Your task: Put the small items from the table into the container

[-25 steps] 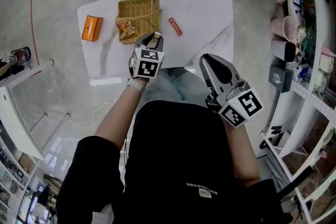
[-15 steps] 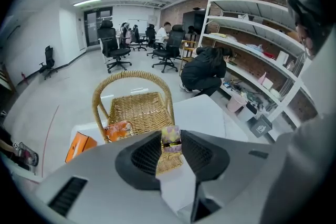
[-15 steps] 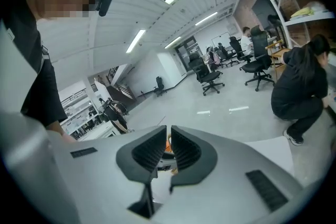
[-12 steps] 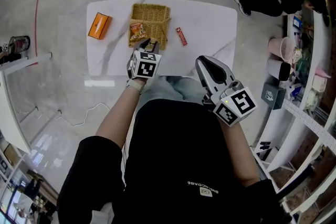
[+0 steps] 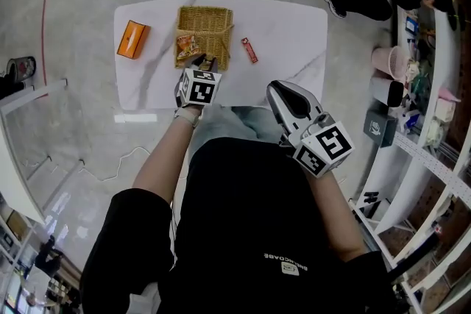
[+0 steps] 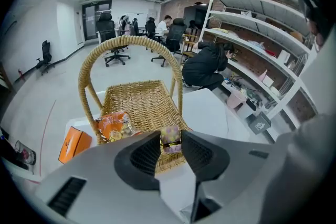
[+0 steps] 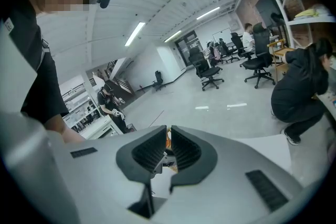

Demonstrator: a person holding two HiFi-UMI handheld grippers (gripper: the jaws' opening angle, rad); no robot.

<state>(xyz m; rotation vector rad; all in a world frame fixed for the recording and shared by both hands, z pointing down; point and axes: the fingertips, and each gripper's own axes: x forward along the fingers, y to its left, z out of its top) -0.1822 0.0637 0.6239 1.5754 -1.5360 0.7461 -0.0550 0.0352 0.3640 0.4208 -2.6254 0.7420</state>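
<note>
Where the table (image 5: pixel 294 48) bore a basket (image 5: pixel 206 22) at mid far edge, the right gripper (image 5: pixel 277 90) hung off the near edge, jaws all but together, empty. The left gripper (image 5: pixel 204 62) stood at the basket's near rim. An orange box (image 5: pixel 132 39) and a red packet (image 5: pixel 250 51) lay uncollected. The left jaws, half open, pinched a small purple sweet (image 6: pixel 170 139). Judged step: delivery; next, clear the rim, release.

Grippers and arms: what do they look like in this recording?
Both the left gripper and right gripper have smooth grey shells with black ribbed pads. Each carries a white cube printed with black square markers. The person wears a black short-sleeved top and a pale left wristband.
</note>
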